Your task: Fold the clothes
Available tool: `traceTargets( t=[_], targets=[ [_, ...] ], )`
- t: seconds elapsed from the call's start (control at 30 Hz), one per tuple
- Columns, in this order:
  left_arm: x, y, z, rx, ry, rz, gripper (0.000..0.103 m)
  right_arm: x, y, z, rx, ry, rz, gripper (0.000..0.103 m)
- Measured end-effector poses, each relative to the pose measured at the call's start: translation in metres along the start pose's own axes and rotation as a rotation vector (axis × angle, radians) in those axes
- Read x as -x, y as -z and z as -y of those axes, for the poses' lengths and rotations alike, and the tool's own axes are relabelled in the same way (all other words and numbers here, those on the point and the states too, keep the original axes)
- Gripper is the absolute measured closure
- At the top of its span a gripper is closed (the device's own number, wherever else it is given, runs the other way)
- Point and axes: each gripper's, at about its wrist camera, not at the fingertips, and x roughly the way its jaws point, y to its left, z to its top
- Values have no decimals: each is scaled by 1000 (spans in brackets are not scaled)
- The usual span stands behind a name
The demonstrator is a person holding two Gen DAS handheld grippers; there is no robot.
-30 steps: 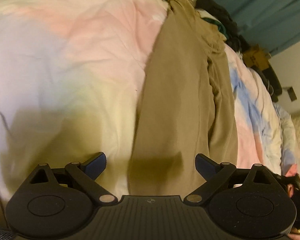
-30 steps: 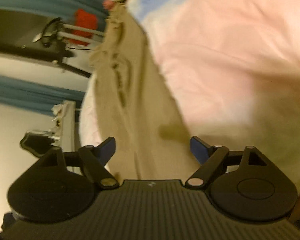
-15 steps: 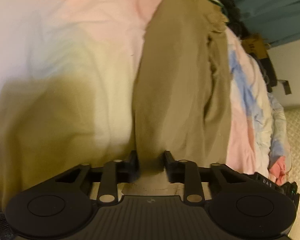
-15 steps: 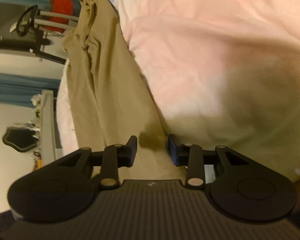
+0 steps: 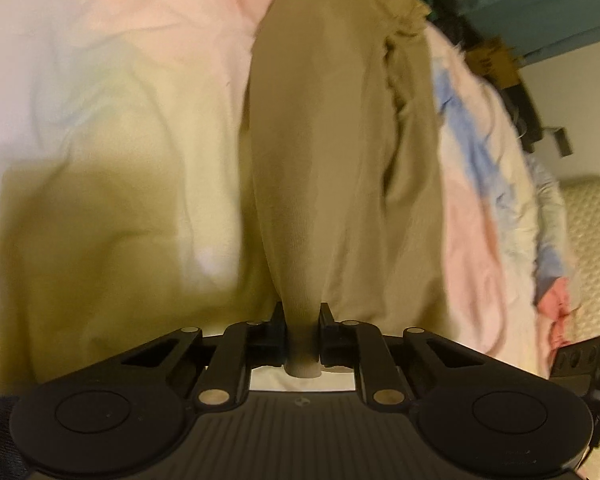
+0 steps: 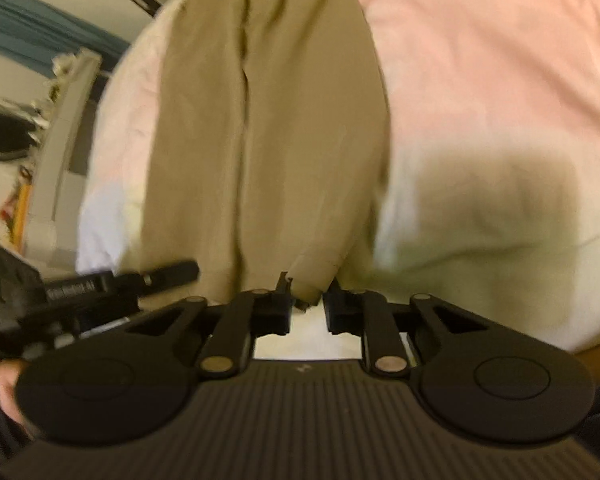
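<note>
On the bed (image 5: 112, 128), a tan garment (image 5: 332, 152) lies stretched lengthwise over the pastel duvet, its near end at the bed's edge. The left gripper (image 5: 301, 332) is closing, and a bunched roll of that near hem is already pinched between its pads. Over on the other side the right gripper (image 6: 307, 300) has come together on a corner of the same hem (image 6: 314, 280); its jaws look barely parted, cloth wedged at the tips. So this is the grab stage of a fold, both near corners taken. I'd say the next move needs both hands lifting together, carrying the hem evenly towards the far end without letting it slip.
</note>
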Motion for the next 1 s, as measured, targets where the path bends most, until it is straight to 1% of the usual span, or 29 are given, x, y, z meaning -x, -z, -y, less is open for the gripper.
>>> traceTargets(
  t=[0.1, 0.2, 0.27, 0.37, 0.43, 0.53, 0.67, 0.77, 0.83, 0.9, 0.97, 1.0],
  targets=[
    [16, -2, 7, 14, 79, 40, 90, 22, -12, -3, -10, -63, 66, 95],
    [42, -7, 13, 27, 157, 102, 90, 58, -24, -6, -6, -129, 149, 96],
    [60, -10, 18, 30, 209, 140, 90, 85, -33, -12, 14, -177, 209, 96],
    [84, -12, 30, 27, 278, 191, 90, 117, -38, -20, 55, -235, 274, 96],
    [95, -7, 43, 1, 289, 228, 91, 134, -37, -25, 84, -262, 309, 96],
    [102, 11, 54, -31, 269, 255, 91, 152, -26, -26, 129, -265, 347, 96],
    [105, 44, 50, -43, 252, 252, 91, 162, 0, -14, 155, -256, 357, 97],
    [104, 72, 42, -19, 247, 233, 92, 158, 24, -3, 153, -238, 340, 97],
    [107, 89, 36, -2, 249, 223, 92, 157, 33, 3, 129, -240, 326, 97],
    [108, 97, 29, 22, 257, 212, 92, 156, 40, 10, 96, -246, 312, 97],
    [105, 89, 30, 33, 252, 202, 92, 154, 35, 9, 76, -251, 310, 97],
    [103, 85, 31, 37, 249, 196, 92, 152, 28, 6, 75, -249, 315, 97]
  ],
)
